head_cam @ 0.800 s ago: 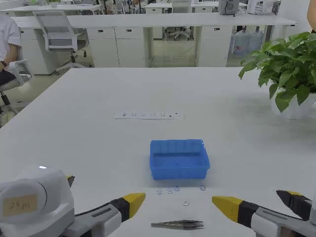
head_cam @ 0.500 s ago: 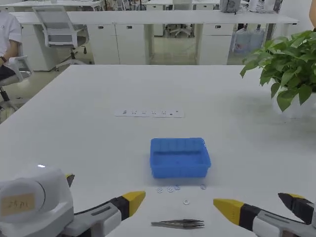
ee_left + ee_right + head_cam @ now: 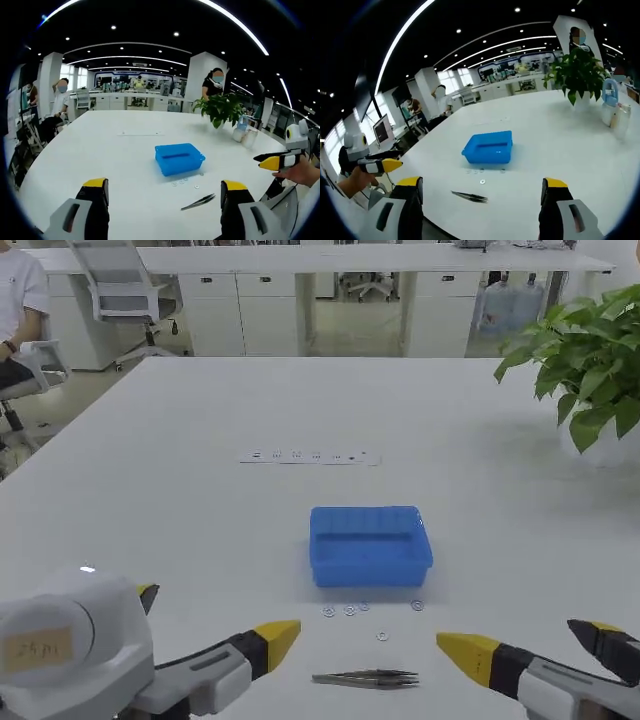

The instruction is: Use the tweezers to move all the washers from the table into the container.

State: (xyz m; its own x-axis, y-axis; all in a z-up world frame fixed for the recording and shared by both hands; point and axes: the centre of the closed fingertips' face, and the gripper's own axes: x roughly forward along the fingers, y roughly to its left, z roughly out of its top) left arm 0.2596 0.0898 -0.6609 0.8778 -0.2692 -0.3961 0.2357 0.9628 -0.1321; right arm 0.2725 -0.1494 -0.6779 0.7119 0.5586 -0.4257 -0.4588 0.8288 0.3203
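Both claws stand wide open and empty at the bottom of the head view, the left gripper [image 3: 212, 611] at lower left and the right gripper [image 3: 520, 638] at lower right. Between them the tweezers [image 3: 365, 678] lie flat on the white table [image 3: 180, 490], not yet picked up. Five washers [image 3: 349, 610] sit loose on the tabletop at lower centre, just in front of the blue container [image 3: 370, 573], four in a rough row and one nearer the tweezers. No washer can be made out inside the container. By the look of things, the job has not begun: every washer is left to move.
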